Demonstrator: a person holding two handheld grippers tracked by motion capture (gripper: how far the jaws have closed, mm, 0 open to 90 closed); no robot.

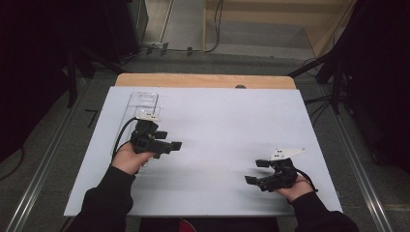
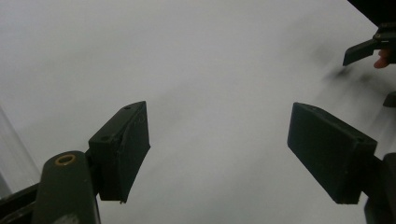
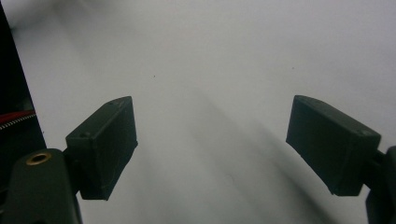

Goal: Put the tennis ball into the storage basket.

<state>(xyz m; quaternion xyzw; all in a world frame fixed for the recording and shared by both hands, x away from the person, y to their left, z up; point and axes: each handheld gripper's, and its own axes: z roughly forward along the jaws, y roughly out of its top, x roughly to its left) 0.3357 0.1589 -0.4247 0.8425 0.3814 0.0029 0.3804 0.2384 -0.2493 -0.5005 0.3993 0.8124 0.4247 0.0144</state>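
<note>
Worktop, white sheet over a wooden table; we note things left to right. Near the far-left corner lies a clear plastic tray, hard to make out against the white; its near end is hidden behind the left gripper, and we cannot tell what it holds. We read no writing or labels anywhere. The left gripper sits just on the near side of the tray, toward the left edge, held in the left hand. In the left gripper view its jaws stand wide apart with nothing between them, bare sheet beyond; a blurred clear edge shows at the frame's left. The right gripper hovers near the near-right corner, in the right hand, well apart from the tray. In the right gripper view its jaws gape equally wide, holding nothing.
</note>
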